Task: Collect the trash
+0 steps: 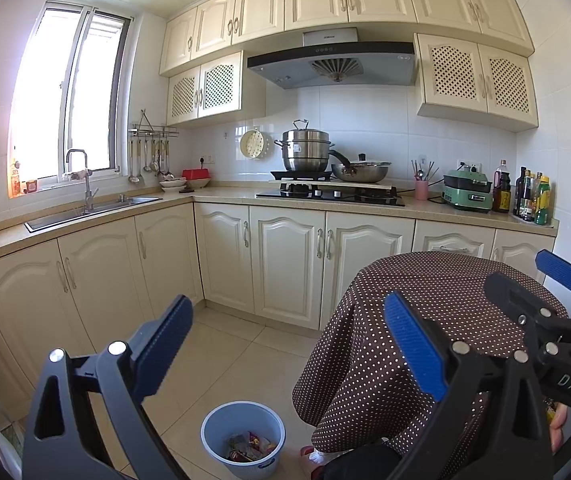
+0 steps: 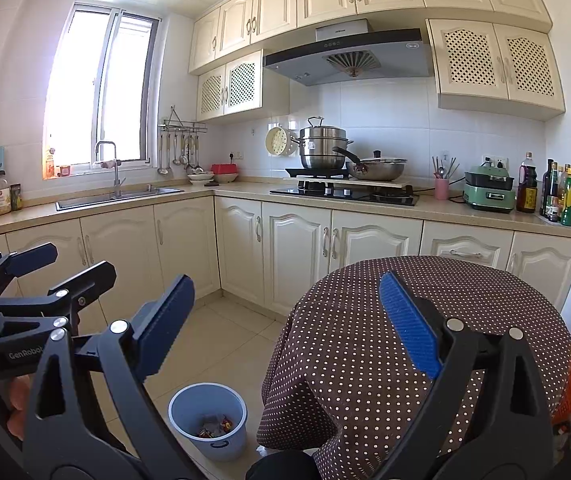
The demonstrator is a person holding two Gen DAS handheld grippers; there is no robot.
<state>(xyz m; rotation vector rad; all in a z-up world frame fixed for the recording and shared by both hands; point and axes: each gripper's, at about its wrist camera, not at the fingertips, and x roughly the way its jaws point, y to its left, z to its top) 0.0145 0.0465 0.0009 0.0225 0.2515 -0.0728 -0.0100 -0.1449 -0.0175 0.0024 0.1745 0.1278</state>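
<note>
A light blue bin [image 1: 242,436] stands on the tiled floor beside a round table draped in a brown polka-dot cloth [image 1: 417,320]. Colourful wrappers [image 1: 250,447] lie inside the bin. The bin [image 2: 207,420] and the wrappers [image 2: 215,427] also show in the right wrist view, left of the table [image 2: 417,336]. My left gripper [image 1: 289,344] is open and empty, held above the bin and the table edge. My right gripper [image 2: 285,320] is open and empty, held over the table's left edge. Each gripper appears in the other's view, the right one [image 1: 525,276] and the left one [image 2: 73,260].
Cream cabinets [image 1: 285,256] line the far wall and left side. The counter holds a sink [image 1: 97,208], a gas hob with pots [image 1: 325,164], a green cooker [image 1: 469,192] and bottles [image 1: 533,200]. Tiled floor [image 1: 225,352] lies between cabinets and table.
</note>
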